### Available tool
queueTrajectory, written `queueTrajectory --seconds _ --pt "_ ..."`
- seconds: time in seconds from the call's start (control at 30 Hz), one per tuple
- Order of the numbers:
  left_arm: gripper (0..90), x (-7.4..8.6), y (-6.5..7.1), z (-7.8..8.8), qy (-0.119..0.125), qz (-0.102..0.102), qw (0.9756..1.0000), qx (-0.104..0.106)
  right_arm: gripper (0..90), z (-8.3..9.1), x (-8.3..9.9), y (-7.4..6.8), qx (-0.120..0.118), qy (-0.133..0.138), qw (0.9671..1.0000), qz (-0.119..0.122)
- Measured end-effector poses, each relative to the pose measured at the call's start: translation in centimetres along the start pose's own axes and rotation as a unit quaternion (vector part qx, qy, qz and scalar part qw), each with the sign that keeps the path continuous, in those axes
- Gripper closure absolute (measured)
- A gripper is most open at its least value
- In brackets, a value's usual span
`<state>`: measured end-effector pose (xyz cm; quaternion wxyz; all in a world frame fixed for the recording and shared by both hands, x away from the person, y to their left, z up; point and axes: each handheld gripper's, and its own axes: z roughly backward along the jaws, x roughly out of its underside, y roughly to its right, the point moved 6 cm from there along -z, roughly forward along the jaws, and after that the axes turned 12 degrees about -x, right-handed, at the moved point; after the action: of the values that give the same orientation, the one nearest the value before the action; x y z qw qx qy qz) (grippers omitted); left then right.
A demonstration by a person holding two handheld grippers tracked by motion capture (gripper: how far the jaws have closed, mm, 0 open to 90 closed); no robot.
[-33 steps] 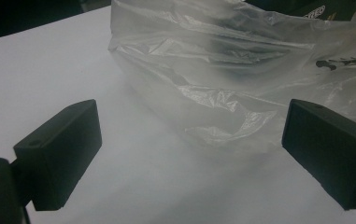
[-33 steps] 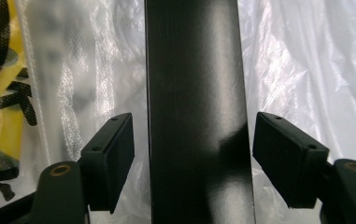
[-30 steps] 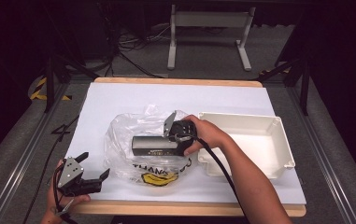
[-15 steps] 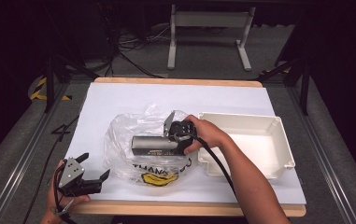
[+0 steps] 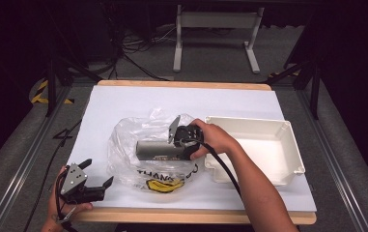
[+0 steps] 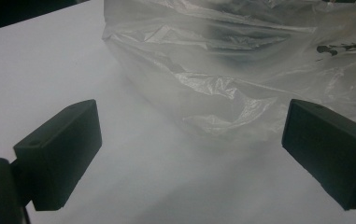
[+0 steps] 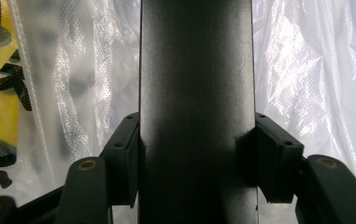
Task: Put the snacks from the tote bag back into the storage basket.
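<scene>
Dark grey cylinder [image 7: 196,112] sits clamped between the right gripper [image 5: 184,141] jaws, lying inside one clear plastic bag [image 5: 128,145] on the white table [image 5: 123,104]; left gripper [image 6: 192,156] jaws spread apart beside the bag; one white tray [image 5: 288,145] sits right

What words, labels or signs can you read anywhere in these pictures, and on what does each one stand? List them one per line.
"THANK": black capitals on the clear plastic bag, read in the high view; the letters after it are lost in folds.
Yellow and black emblem below that word on the bag: shape too crumpled to read.
Black marks on the bag in the left gripper view: too partial to read.
Dark cylinder, white tray, right gripper: no readable text.
</scene>
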<state>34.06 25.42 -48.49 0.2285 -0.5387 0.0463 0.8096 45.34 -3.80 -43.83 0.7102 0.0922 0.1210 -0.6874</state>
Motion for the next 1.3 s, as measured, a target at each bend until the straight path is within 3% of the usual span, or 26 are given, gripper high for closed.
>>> queueTrajectory --seconds 0.83,1.3 --pt "5.8 0.1 0.0 0.0 -0.004 -0.004 1.0 0.001 42.7 2.1 -0.7 -1.2 -0.012 0.029 0.9987 0.039" --pt "5.8 0.1 -0.1 -0.1 -0.006 -0.004 1.0 0.0 42.8 3.6 -1.0 -1.7 -0.007 0.037 0.9976 0.057"
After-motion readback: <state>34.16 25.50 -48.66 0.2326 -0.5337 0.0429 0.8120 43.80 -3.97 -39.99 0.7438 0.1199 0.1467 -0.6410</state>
